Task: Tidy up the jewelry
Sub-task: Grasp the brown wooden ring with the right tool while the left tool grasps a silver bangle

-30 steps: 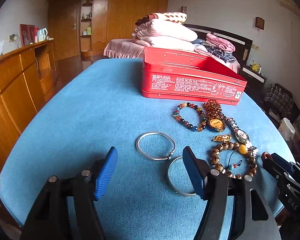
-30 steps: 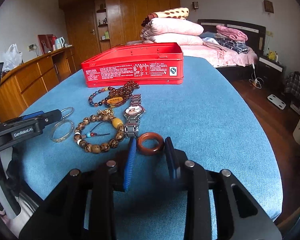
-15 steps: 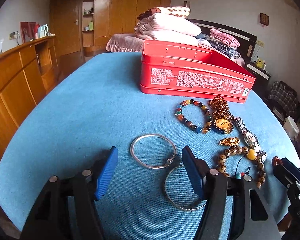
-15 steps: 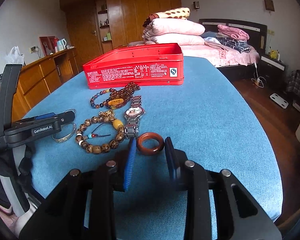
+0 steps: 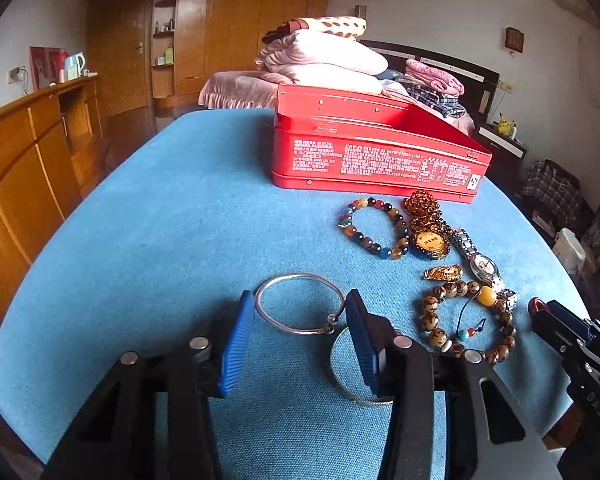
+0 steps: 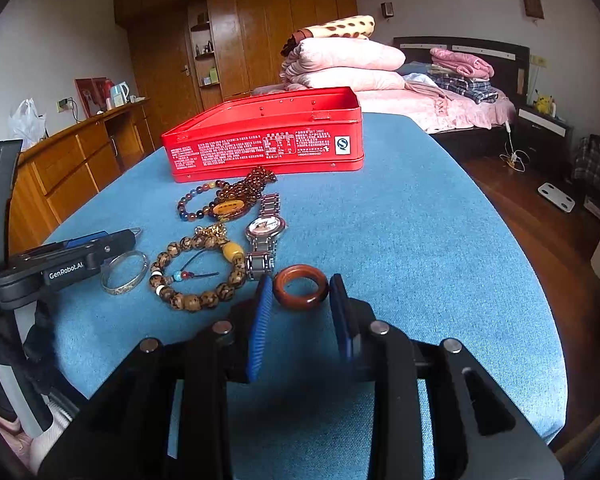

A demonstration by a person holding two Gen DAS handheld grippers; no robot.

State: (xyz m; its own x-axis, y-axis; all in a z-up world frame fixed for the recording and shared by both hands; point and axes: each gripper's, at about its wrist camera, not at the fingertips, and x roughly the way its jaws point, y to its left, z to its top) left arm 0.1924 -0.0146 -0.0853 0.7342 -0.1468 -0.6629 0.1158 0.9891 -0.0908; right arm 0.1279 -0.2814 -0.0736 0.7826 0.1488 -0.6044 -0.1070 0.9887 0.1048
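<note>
An open red tin stands at the far side of the blue table. My left gripper has its jaws against both sides of a thin silver bangle lying on the cloth. A second silver bangle lies partly under its right finger. My right gripper is shut on a brown ring bangle, which rests on the table. A colourful bead bracelet, an amber necklace with pendant, a steel watch and a wooden bead bracelet lie between them.
The table's front edge is close under both grippers. A wooden sideboard stands to the left. A bed with folded blankets is behind the table. The left gripper's body lies left of the jewelry in the right wrist view.
My left gripper has moved forward and its jaws have narrowed around the thin silver bangle. The right gripper has stayed in place on the brown bangle.
</note>
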